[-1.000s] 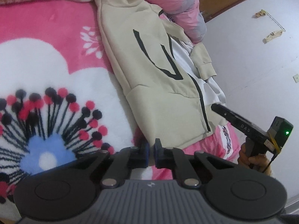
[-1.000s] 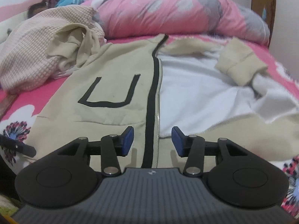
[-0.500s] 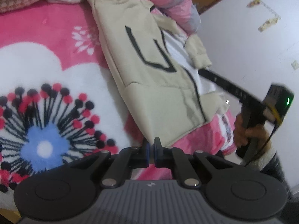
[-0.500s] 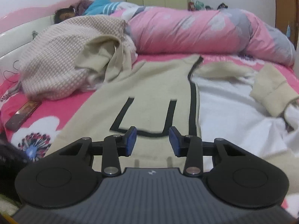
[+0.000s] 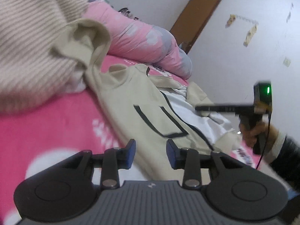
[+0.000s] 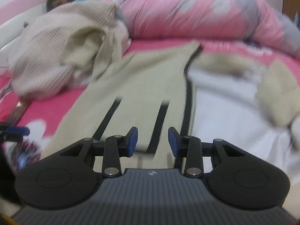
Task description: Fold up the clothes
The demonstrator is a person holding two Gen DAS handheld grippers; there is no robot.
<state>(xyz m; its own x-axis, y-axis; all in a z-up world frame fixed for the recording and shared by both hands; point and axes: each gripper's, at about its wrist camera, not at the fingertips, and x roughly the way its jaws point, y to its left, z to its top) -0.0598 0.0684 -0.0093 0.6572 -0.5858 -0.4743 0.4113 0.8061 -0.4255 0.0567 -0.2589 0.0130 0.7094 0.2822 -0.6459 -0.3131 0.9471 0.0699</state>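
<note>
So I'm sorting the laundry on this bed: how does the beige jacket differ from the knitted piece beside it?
The beige jacket is smooth, with black trim, and lies spread flat and open, showing its white lining. The knitted sweater is ribbed, pinkish, and sits bunched in a heap. Both lie on the pink blanket, untouched by either gripper.

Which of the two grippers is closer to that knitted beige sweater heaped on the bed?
Left, I'd say. The knitted sweater looms just ahead-left of the left gripper; the right gripper hangs over the cream jacket, with the sweater farther off.
</note>
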